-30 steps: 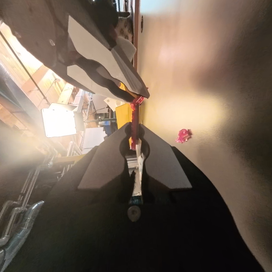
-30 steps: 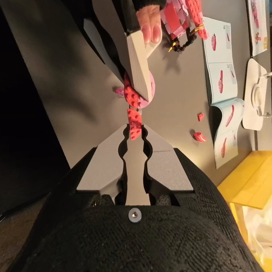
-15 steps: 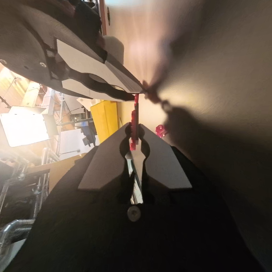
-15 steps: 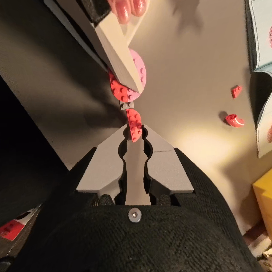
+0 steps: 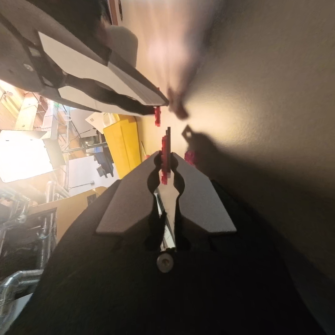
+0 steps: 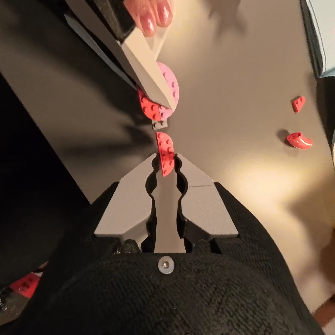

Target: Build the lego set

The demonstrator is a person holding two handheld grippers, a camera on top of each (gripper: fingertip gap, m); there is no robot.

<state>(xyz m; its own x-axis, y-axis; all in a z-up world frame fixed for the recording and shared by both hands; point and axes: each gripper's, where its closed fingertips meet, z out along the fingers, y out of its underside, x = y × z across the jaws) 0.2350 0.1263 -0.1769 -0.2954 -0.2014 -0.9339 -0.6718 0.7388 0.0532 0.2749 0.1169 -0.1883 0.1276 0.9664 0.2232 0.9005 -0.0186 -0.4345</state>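
Red half-round plate (image 6: 165, 155) pinched flat between our right gripper (image 6: 166, 159) fingertips, just short of grey stub (image 6: 159, 125) on red-pink disc (image 6: 159, 101), clamped edge-on by our left gripper (image 5: 165, 159). We'd square studs, then press straight. Loose red bits (image 6: 299, 143) lie nearby on table (image 6: 235, 90).

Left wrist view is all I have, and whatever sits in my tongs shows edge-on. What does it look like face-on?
Observer: The left tongs clamp a round plate assembly. It has a red half and a pink half, and a small grey plate sticks out toward the right tongs.
Operator: What do the right tongs hold?
Observer: A red half-round plate, studs facing the camera, pinched by its edges between the fingertips.
Operator: Anything loose nearby?
Observer: A small red wedge and a red curved piece lie on the table, to the right of the right tongs.
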